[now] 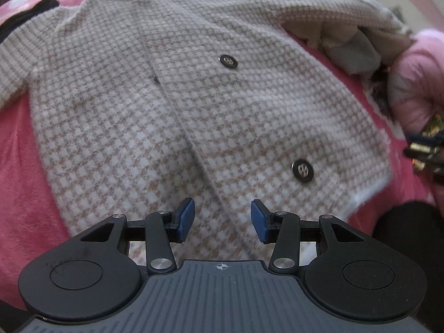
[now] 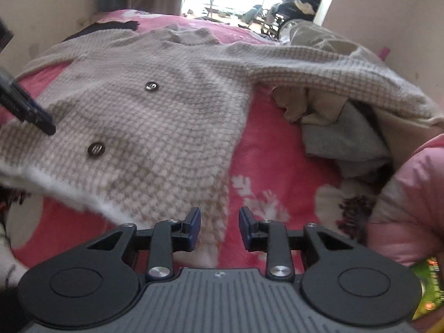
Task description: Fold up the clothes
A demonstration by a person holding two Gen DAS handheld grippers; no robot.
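Observation:
A beige-and-white checked knit cardigan lies spread front-up on a pink blanket, with dark buttons down its front. My left gripper hovers open over the cardigan's lower hem, its blue pads apart with nothing between them. In the right wrist view the same cardigan fills the left half. My right gripper is open at the cardigan's lower right corner; the fabric edge lies between the jaws, and the pads do not press it. A black finger of the left gripper reaches in at the left.
A heap of grey and beige clothes lies at the right under the cardigan's sleeve. A pink padded garment or sleeve is at the right edge. A black garment lies at the far left. Walls and a doorway are behind.

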